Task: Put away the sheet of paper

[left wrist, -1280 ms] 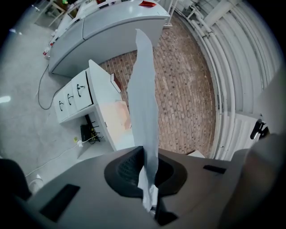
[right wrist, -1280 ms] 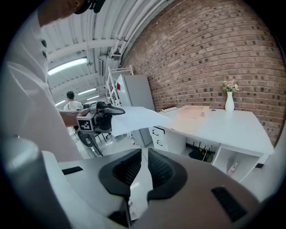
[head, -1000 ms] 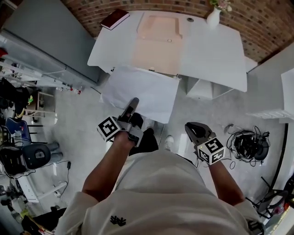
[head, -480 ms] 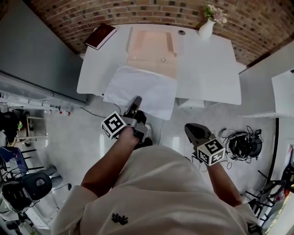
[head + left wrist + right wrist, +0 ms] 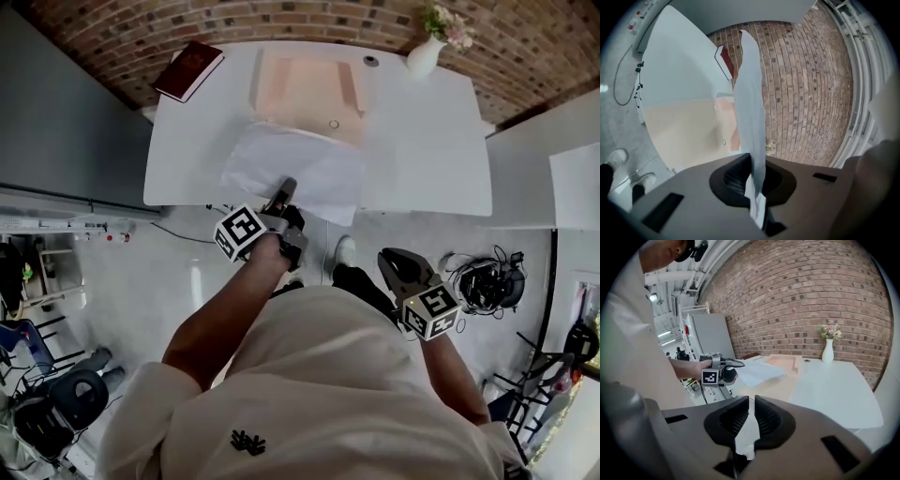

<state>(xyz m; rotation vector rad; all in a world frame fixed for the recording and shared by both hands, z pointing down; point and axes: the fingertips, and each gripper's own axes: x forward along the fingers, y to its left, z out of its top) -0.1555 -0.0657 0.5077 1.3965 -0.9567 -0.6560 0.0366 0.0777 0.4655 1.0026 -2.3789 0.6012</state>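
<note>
Head view, upper centre: the sheet of paper [image 5: 298, 171] covers the near end of the beige folder [image 5: 309, 86]. The small dark round item [image 5: 371, 61] beside the vase [image 5: 424, 58] is too small to identify. Left gripper view, upper centre: the sheet, edge-on, hides the right edge of the red book [image 5: 725, 63].

No words or numbers can be read anywhere. The cube [image 5: 239, 232] on the left gripper [image 5: 285, 187] has a black and white square pattern. So does the cube [image 5: 431, 310] on the right gripper [image 5: 389, 258]. These are not letters. The white shirt [image 5: 309, 394] has a small dark mark [image 5: 242, 442], too small to read. The cover of the red book [image 5: 189, 70] on the desk [image 5: 422, 141] cannot be read.
</note>
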